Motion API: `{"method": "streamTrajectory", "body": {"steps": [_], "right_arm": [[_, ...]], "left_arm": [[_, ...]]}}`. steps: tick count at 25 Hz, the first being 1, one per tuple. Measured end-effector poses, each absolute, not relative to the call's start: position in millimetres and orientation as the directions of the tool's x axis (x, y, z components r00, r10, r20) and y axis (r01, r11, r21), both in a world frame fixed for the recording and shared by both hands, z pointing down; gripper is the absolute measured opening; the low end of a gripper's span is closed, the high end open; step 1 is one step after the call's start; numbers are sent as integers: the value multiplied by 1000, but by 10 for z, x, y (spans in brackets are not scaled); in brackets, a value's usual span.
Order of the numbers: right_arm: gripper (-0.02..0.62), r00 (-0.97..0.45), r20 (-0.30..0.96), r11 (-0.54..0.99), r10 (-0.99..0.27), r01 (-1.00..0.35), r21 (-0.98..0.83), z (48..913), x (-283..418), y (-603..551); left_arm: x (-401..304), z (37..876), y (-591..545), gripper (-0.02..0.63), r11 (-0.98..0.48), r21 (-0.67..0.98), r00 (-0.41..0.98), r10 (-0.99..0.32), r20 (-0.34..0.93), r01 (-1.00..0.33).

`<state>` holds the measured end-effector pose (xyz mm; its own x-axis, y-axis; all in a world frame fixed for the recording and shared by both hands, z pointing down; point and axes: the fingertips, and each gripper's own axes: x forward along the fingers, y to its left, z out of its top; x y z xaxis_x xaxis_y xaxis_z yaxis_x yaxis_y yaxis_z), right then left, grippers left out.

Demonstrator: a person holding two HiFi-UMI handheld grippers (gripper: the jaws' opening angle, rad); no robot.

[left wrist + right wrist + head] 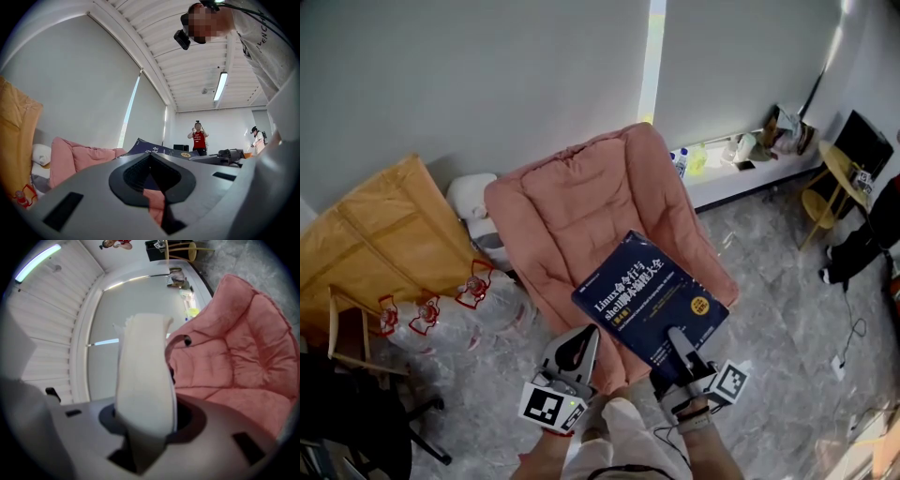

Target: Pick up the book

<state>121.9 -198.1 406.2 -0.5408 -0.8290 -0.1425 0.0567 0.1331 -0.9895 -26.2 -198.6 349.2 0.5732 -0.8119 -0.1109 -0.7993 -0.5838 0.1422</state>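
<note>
Pink chair (572, 206) underneath: book (647, 291) is lifted, pinched at its near edge by your right gripper (680, 342).
Weight hangs beyond those fingers, so it can pivot or slip out; left gripper (589, 336) pressed shut, empty, alongside.

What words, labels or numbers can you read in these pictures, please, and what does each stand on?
"Linux命令行与shell脚本编程大全": the white title on the cover of the blue book.
The smaller lines and the yellow badge on that cover are too small to read.
"VENCH", cut off at both ends: on the person's shirt.
The labels on the far bottles are too small to read.
</note>
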Motion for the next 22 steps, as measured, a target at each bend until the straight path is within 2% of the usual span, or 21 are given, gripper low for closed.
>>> {"method": "streamTrajectory", "body": {"steps": [22], "right_arm": [[173, -518, -190, 154, -834, 112, -982, 3665, 1303, -2123]], "left_arm": [[-115, 3104, -2083, 15, -610, 125, 587, -790, -176, -783]]}}
